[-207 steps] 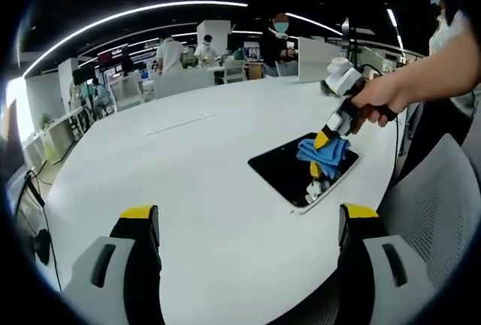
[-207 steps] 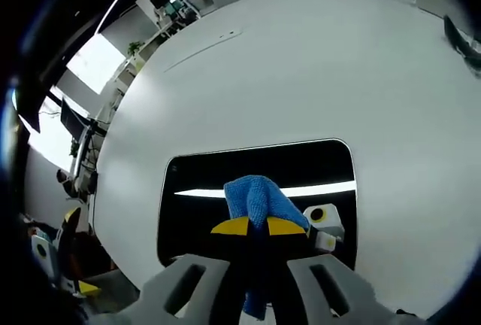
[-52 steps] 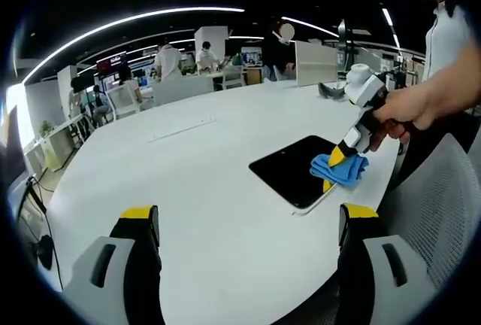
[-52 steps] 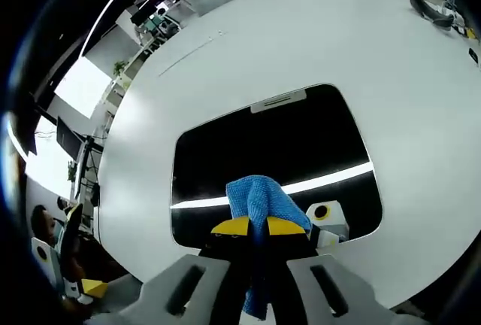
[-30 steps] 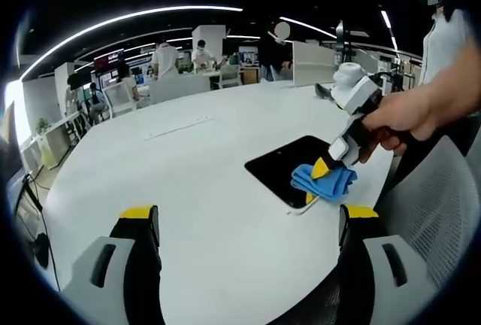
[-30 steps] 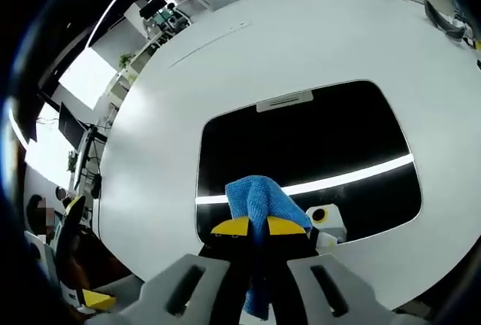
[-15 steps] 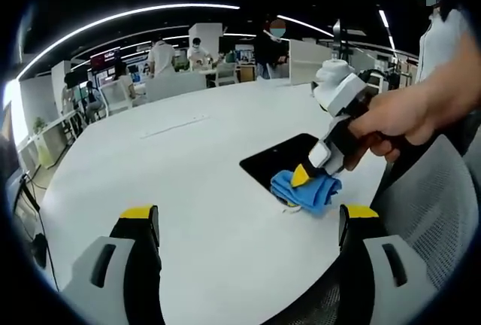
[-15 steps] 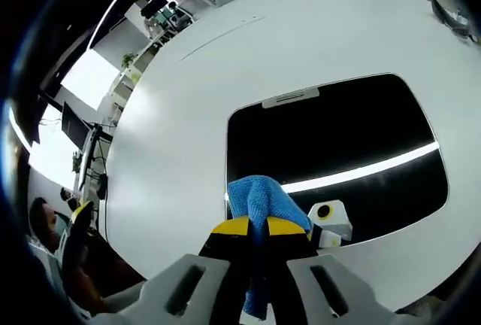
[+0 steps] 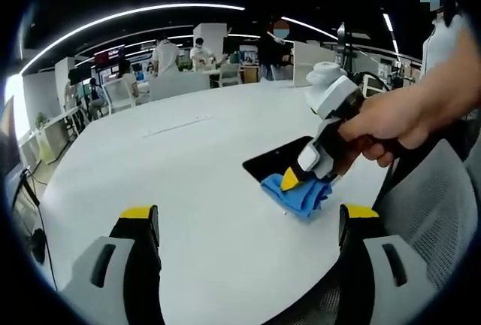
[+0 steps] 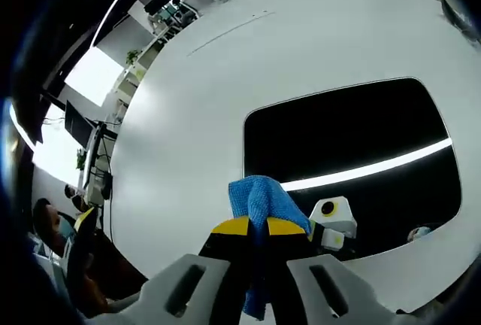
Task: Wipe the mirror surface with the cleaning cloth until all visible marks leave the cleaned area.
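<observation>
Both jaws of the right gripper (image 10: 252, 226) pinch the cloth (image 10: 258, 197) at the mirror (image 10: 353, 144) edge; left gripper (image 9: 248, 223) open.

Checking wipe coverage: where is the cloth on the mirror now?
The blue cloth, clamped in the right gripper, sits at the mirror's near left corner.

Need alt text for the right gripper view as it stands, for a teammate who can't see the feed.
The right gripper, shut on a blue cleaning cloth, presses the cloth at one edge of a dark rectangular mirror lying flat on a round white table. A bright ceiling light reflects as a band across the mirror.
</observation>
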A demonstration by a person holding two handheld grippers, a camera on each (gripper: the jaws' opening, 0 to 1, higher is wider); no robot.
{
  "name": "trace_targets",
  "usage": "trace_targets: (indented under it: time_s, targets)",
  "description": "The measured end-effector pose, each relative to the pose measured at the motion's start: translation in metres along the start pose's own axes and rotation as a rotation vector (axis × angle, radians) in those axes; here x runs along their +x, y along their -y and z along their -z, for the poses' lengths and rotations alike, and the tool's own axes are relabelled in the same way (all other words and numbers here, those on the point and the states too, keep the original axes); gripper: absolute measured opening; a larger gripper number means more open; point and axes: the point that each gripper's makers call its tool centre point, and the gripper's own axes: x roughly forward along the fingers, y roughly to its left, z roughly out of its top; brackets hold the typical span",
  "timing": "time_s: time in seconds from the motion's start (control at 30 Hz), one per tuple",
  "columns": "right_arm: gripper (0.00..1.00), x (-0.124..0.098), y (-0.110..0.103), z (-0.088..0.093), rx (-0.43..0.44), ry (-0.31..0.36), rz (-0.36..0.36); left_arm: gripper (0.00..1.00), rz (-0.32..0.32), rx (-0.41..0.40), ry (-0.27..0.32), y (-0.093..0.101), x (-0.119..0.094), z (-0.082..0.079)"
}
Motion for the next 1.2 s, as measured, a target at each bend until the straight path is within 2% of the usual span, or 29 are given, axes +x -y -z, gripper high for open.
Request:
trace_targets:
  time_s: [0.8,1.2]
  targets:
    - [0.00,0.032,0.002,-0.062,-0.124,0.027,0.015,0.99,-0.005,-0.009,-0.010,-0.002,0.001,0.002]
    - [0.00,0.040,0.000,-0.081,-0.178,0.020,0.017,0.99,-0.013,-0.009,-0.012,-0.003,0.001,0.002]
